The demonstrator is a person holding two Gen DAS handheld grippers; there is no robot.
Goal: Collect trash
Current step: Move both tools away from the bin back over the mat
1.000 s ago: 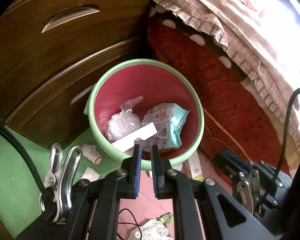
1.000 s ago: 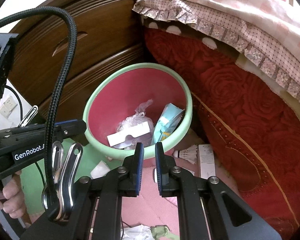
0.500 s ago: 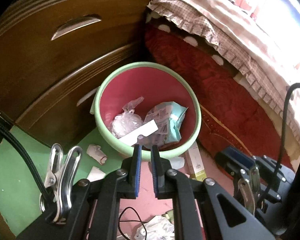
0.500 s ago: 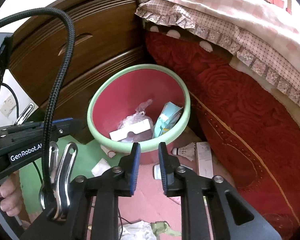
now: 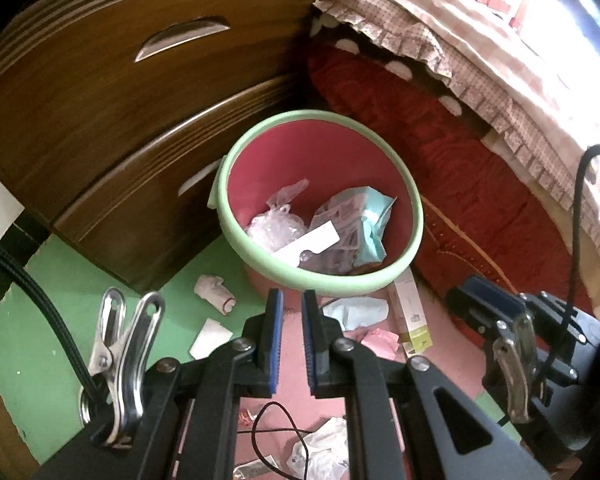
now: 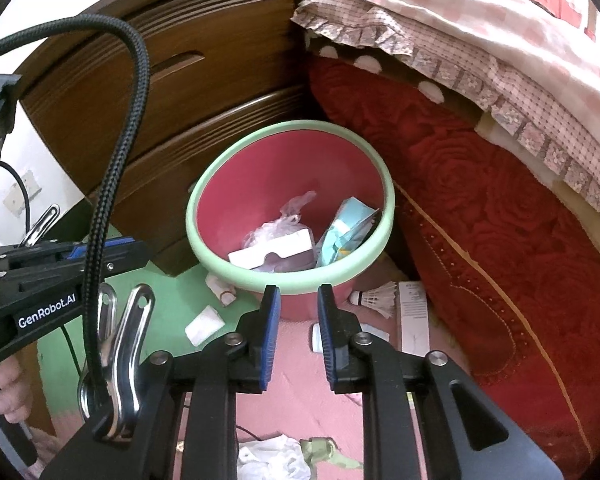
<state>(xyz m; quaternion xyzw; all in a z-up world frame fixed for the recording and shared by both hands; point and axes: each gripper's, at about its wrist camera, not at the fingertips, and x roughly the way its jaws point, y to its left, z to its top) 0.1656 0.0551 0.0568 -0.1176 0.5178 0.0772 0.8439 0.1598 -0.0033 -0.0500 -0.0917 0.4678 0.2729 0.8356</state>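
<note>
A pink bin with a green rim [image 5: 416, 216] stands on the floor between a wooden dresser and a bed. Inside lie a clear plastic bag [image 5: 276, 228], a white card strip [image 5: 306, 242] and a light blue packet [image 5: 374, 224]. My left gripper [image 5: 291, 300] hovers before the near rim, its jaws almost together with nothing between them. My right gripper [image 6: 298, 298] hangs above the same rim [image 6: 292, 282], open and empty. Loose trash on the floor: a paper roll [image 5: 214, 288], a white tissue [image 5: 211, 338], a blue wrapper [image 5: 358, 310], a shuttlecock [image 6: 374, 298].
The brown dresser [image 5: 140, 120] rises behind and left of the bin, and a red bed cover [image 6: 500, 220] fills the right. A long white box [image 6: 414, 316] lies by the bed. A crumpled plastic bag [image 5: 320, 452] and a thin black cord [image 5: 276, 432] lie under the grippers. A hand [image 6: 4, 384] holds the left tool.
The right jaws have spread apart from a narrow gap. The left gripper has drawn back from the bin, so more floor and litter show in front of it.
</note>
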